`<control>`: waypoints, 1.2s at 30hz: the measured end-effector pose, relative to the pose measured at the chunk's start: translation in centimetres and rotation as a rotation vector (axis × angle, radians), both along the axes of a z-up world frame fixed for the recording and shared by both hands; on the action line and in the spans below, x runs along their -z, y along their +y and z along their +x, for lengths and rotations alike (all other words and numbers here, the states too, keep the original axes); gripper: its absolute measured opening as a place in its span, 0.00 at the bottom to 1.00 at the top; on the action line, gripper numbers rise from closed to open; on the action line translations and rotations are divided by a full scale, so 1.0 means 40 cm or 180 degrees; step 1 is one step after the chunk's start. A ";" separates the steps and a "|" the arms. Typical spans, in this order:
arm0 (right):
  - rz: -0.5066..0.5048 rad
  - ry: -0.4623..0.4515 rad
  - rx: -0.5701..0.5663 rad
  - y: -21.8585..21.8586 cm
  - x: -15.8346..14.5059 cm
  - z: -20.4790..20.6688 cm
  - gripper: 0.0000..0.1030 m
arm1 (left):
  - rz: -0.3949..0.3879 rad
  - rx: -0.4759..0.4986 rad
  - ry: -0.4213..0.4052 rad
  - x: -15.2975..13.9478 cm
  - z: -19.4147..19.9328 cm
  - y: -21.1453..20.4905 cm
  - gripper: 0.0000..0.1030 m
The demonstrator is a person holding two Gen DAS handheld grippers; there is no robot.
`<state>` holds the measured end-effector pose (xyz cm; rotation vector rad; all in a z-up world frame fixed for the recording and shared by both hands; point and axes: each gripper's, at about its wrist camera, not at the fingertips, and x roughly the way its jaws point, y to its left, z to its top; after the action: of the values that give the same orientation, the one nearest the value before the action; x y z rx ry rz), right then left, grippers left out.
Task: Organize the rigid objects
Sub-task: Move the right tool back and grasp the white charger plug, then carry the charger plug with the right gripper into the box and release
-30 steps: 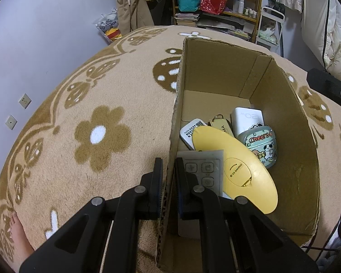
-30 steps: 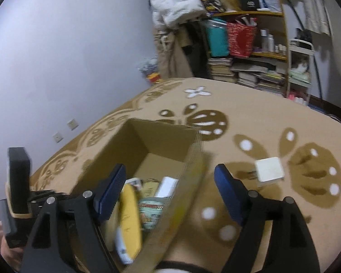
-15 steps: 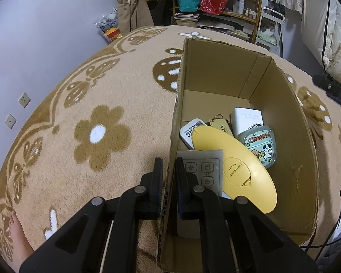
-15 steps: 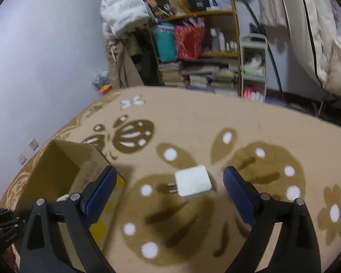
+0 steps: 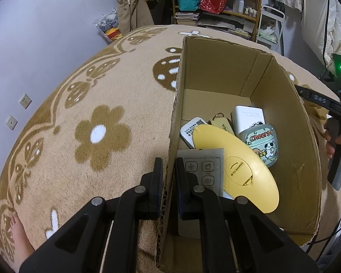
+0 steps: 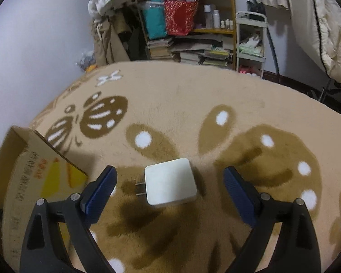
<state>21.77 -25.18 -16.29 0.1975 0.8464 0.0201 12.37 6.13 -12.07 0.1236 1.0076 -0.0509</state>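
I've got the tan flower rug (image 6: 193,104) under everything, w/ the cardboard box (image 5: 284,122) on it (yellow disc, remote, tin etc. inside). My left gripper (image 5: 168,182) has its fingers clamped on the box's near wall. Right gripper (image 6: 169,188) hangs w/ fingers wide apart, having just opened, the white plug charger (image 6: 170,184) flat on the rug between them, untouched.

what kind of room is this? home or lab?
Likely a lived-in home room, maybe a bedroom: patterned plush carpet, cluttered shelf of books, bottles and bags, and clothes piled against the wall.
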 end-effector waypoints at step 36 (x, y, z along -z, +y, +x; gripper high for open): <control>0.0314 -0.0597 -0.0300 0.080 -0.163 -0.096 0.57 | -0.0013 0.0002 0.0000 0.007 0.001 0.002 0.10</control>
<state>17.95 -21.98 -9.77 0.2444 0.6674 0.1666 12.39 6.21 -12.36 0.1202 1.0075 -0.0534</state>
